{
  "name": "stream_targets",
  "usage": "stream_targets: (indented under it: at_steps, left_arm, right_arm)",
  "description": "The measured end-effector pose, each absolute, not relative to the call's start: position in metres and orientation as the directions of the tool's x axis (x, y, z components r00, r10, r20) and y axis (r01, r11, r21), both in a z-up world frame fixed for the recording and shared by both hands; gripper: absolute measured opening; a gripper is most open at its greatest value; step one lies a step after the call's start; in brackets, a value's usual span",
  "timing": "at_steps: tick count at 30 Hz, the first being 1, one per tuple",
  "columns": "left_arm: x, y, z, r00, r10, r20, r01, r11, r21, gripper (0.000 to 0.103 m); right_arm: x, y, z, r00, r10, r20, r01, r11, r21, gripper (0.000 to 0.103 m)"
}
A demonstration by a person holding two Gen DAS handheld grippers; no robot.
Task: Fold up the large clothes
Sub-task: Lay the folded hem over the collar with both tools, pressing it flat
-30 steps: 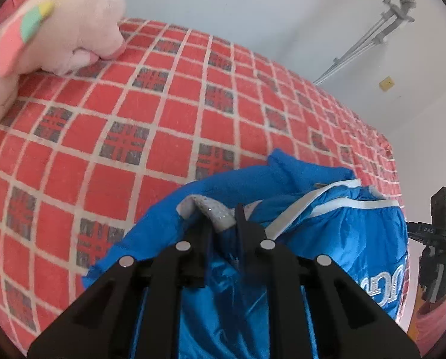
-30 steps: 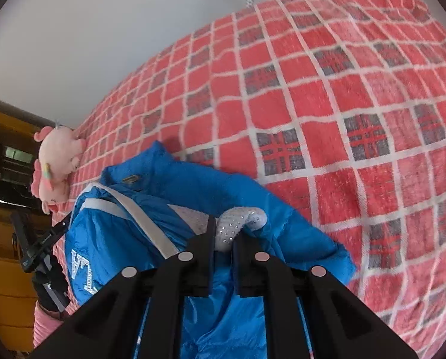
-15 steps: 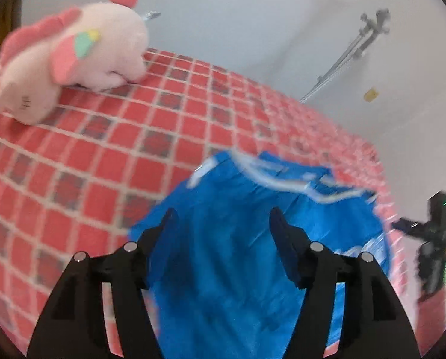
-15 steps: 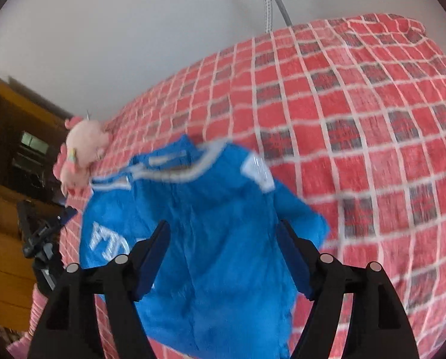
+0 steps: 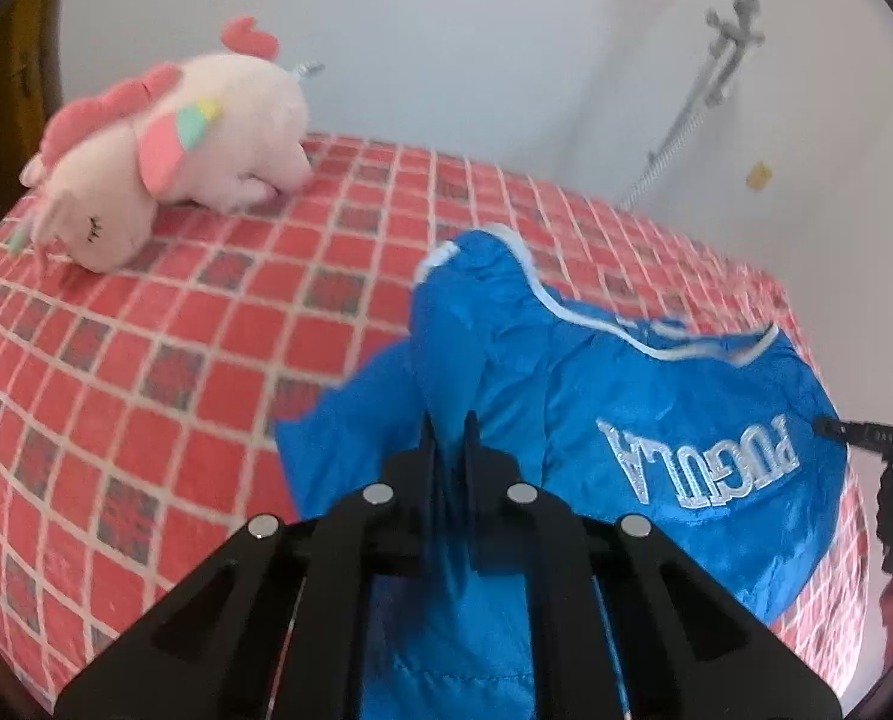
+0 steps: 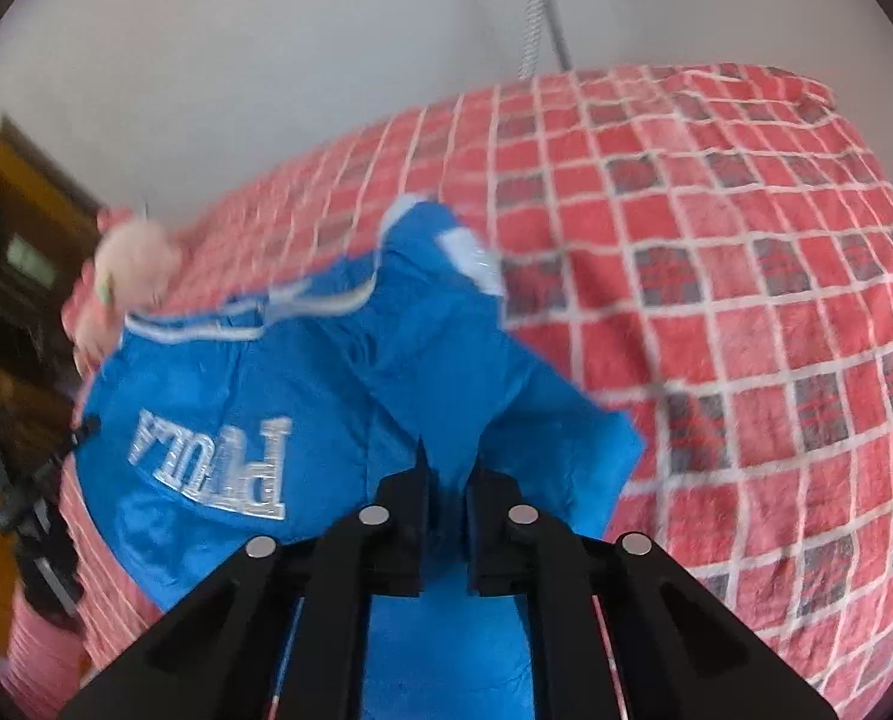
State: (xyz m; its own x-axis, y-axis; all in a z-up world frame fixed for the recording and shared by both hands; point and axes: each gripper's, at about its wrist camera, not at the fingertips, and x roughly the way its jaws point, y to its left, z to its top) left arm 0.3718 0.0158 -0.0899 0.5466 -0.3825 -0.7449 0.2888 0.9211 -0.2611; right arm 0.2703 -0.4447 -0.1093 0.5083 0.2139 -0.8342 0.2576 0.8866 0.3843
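- Left hand-held gripper (image 5: 449, 450): fingers pinched together on a ridge of the blue jacket (image 5: 656, 414), probably to carry that edge over for a fold.
- Right hand-held gripper (image 6: 446, 474): also clamped on the fabric.
- Jacket lies ahead of both, on the red checked bed (image 5: 176, 348), lettering up.
- Plush toy (image 5: 170, 150) far ahead-left of the left one, well apart.

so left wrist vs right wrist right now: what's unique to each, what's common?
Left wrist only: the wall bracket with its pole, the sharp silver lettering, and the left gripper shut on the blue jacket.
Right wrist only: dark wooden furniture, right gripper pinching blue fabric.
Both: jacket, pink plush toy, red checked bedspread.
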Motion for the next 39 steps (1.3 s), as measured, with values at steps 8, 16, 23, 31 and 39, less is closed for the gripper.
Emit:
stream_targets:
  at_steps: [8, 16, 23, 31, 39]
  left_arm:
    - [0.404, 0.011, -0.155, 0.460, -0.314, -0.831, 0.219, 0.947, -0.236, 0.007]
    - [0.403, 0.002, -0.156, 0.451, -0.238, -0.860, 0.211, 0.965, -0.157, 0.012]
    - [0.355, -0.003, -0.084, 0.670, -0.148, -0.728, 0.145, 0.987, -0.067, 0.032]
    - [0.320, -0.100, -0.108, 0.636, -0.271, -0.723, 0.317, 0.945, -0.076, 0.033]
    - [0.331, -0.109, -0.154, 0.577, -0.265, -0.772, 0.317, 0.944, -0.086, 0.034]
  right_arm:
    - [0.292, -0.450, -0.167, 0.480, 0.231, -0.847, 0.348, 0.835, 0.425, 0.011]
    - [0.293, -0.429, -0.169, 0.478, 0.119, -0.871, 0.365, 0.874, 0.319, 0.016]
    - [0.251, -0.380, -0.106, 0.660, -0.096, -0.745, 0.356, 0.913, 0.198, 0.037]
    - [0.266, -0.296, -0.137, 0.686, -0.033, -0.727, 0.263, 0.943, 0.205, 0.037]
    - [0.274, -0.288, -0.174, 0.662, -0.102, -0.742, 0.281, 0.952, 0.120, 0.035]
